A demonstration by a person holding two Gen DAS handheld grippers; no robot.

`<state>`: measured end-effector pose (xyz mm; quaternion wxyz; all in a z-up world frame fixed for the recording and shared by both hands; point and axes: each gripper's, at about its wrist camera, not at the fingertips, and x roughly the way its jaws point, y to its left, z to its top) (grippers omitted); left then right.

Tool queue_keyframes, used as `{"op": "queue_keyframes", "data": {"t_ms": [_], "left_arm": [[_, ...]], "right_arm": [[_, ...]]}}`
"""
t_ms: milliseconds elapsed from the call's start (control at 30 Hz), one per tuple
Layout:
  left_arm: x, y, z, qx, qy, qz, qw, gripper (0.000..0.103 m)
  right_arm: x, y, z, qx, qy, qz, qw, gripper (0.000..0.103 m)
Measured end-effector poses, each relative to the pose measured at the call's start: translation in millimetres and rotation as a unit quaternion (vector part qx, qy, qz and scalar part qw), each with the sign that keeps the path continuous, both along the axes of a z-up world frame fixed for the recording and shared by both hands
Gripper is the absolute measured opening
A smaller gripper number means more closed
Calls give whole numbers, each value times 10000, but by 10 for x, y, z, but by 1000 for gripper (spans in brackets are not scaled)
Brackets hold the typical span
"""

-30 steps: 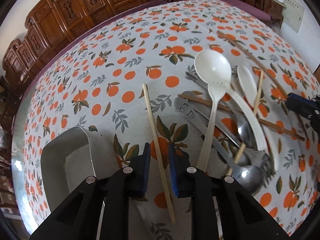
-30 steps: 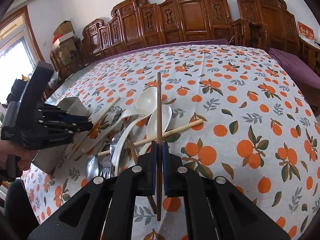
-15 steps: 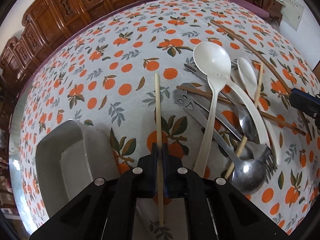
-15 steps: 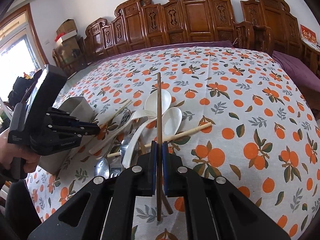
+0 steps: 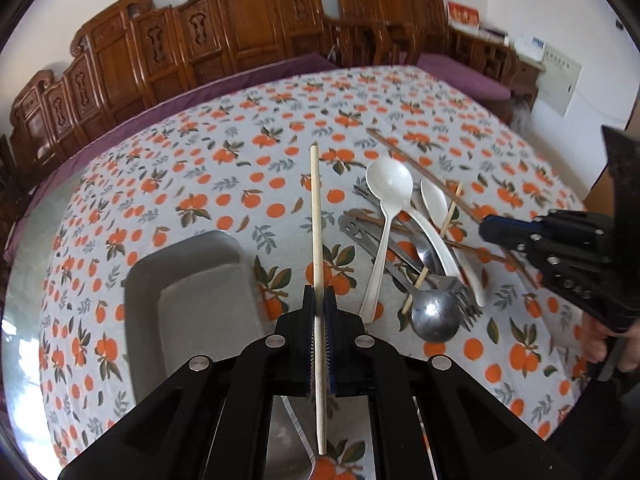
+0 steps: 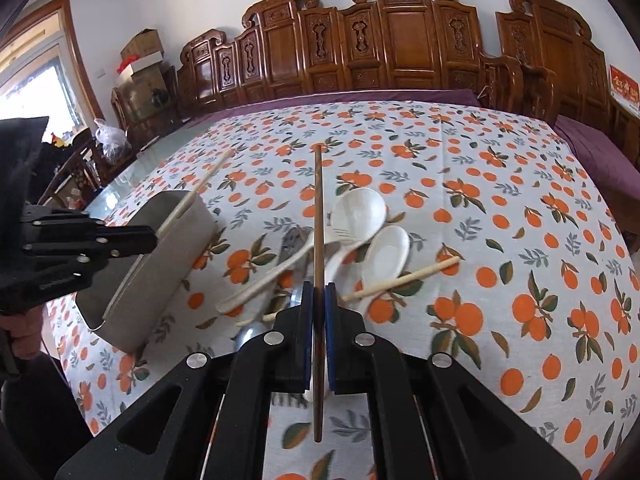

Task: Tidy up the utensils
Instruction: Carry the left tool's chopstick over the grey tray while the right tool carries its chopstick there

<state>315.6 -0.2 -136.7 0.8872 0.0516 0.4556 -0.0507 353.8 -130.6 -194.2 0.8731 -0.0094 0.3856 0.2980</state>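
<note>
My left gripper point(image 5: 319, 292) is shut on a light wooden chopstick point(image 5: 316, 216) and holds it lifted above the table, just right of the grey metal tray point(image 5: 188, 276). My right gripper point(image 6: 319, 290) is shut on a dark brown chopstick point(image 6: 318, 216) held above the utensil pile. The pile holds a large white spoon point(image 5: 386, 200), a smaller white spoon point(image 6: 386, 254), a metal spoon point(image 5: 434, 318), a fork point(image 5: 460, 300), metal tongs point(image 5: 358, 232) and more chopsticks point(image 6: 400, 280). The left gripper point(image 6: 120, 240) and its chopstick show over the tray point(image 6: 160, 264) in the right wrist view.
The table wears an orange-print cloth point(image 6: 500, 208). Carved wooden chairs point(image 6: 400, 40) line the far side. The right gripper body point(image 5: 560, 248) and a hand show at the right of the left wrist view. A dark chopstick point(image 5: 408, 160) lies beyond the pile.
My left gripper closed on the light chopstick and lifted it off the cloth, tilting up to a flatter view. My right gripper kept its dark chopstick and rose slightly.
</note>
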Motion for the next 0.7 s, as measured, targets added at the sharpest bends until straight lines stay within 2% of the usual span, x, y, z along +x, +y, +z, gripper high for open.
{"op": "queue_keyframes", "data": {"t_ms": [167,467,567,700], "left_arm": [[-159,239,73,-162,-204,104,9996,4],[-272,711,-40,-503,-359,457,9970,4],[-262,814,-107,-528,-269,529,9968,4],[-210,885,-303,-457,50,584,9972,4]], "right_arm": [[-58,156,52,-60,-74,6,10000,6],[-181,404,111,-86,-164,89,9998,6],[-231,508,146,-26,-202,190,9996,7],[-286,657,162,2,-227,352,9991,7]]}}
